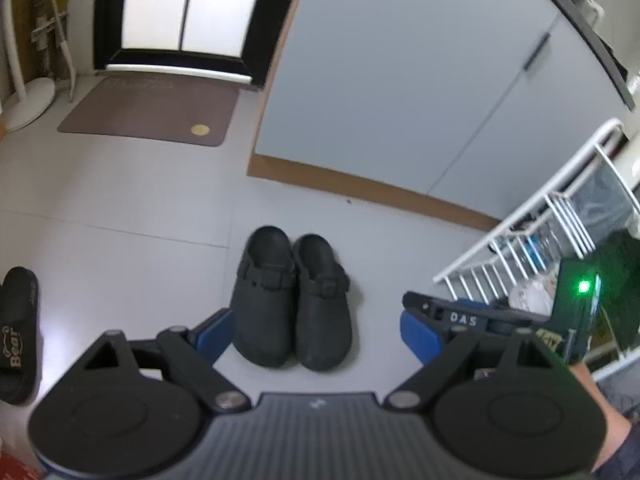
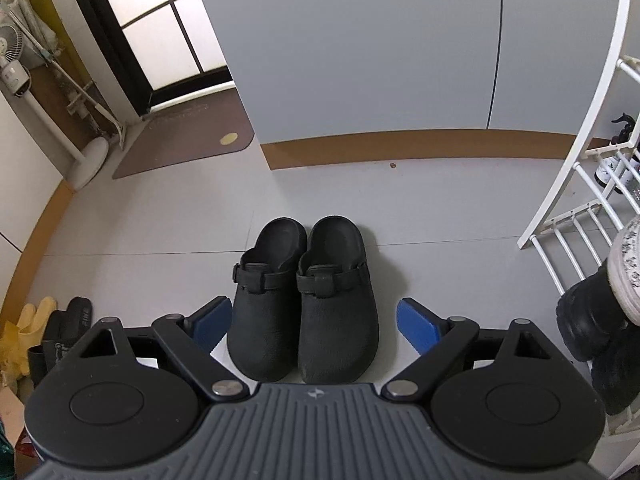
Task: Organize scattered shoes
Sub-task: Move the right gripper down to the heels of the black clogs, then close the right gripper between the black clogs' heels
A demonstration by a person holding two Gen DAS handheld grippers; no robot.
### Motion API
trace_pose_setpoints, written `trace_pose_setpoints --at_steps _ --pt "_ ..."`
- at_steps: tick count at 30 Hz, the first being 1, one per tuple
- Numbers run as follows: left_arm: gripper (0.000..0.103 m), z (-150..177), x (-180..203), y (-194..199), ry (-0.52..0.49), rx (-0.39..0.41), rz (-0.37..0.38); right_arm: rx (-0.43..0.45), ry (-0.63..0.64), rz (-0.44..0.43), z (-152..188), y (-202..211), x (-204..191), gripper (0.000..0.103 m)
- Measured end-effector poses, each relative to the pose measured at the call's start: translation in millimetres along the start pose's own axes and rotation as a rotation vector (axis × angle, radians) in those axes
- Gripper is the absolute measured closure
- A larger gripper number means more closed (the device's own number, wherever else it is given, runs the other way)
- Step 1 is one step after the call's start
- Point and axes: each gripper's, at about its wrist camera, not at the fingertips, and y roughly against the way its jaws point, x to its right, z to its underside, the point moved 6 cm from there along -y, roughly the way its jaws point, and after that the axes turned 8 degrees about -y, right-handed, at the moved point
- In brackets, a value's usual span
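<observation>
A pair of black clogs stands side by side on the pale floor, toes toward me: the left clog (image 1: 264, 300) (image 2: 266, 304) and the right clog (image 1: 324, 308) (image 2: 338, 304). My left gripper (image 1: 316, 334) is open, its blue pads (image 1: 214, 334) wide apart on either side of the toes, touching neither. My right gripper (image 2: 315, 324) hangs over the same pair, also open with nothing gripped. A black finger (image 1: 460, 316) of the right gripper shows in the left wrist view. A single black slide sandal (image 1: 18, 336) lies at the far left.
A white wire rack (image 2: 560, 216) (image 1: 520, 240) stands on the right, with black boots (image 2: 592, 320) and a white patterned shoe (image 2: 628, 268) beside it. A grey cabinet (image 2: 360, 60) is behind the clogs. Another black slide (image 2: 60, 332) and yellow gloves (image 2: 24, 328) lie at the left; a brown mat (image 1: 148, 112) lies by the door.
</observation>
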Motion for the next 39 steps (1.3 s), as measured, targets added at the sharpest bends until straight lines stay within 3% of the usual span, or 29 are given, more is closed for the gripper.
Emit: trace_pose_setpoints --at_steps 5,12,15,19,25,39 --pt "0.01 10 -25 -29 0.066 0.003 -0.015 0.001 0.0 -0.013 -11 -26 0 0.016" --pt "0.009 35 -53 -61 0.073 0.007 -0.007 0.007 -0.015 -0.001 -10 -62 9 0.018" --pt "0.009 44 -62 -68 0.063 0.021 -0.024 0.012 -0.06 0.016 -2 -79 19 0.026" --pt "0.009 54 -71 -74 0.081 0.017 -0.029 0.001 -0.097 0.033 10 -99 27 0.047" --pt "0.009 59 -77 -74 0.092 0.011 -0.05 -0.057 -0.086 -0.01 16 -119 20 0.053" --pt "0.009 68 -103 -77 0.134 0.008 -0.065 -0.173 -0.095 0.0 -8 -166 5 0.055"
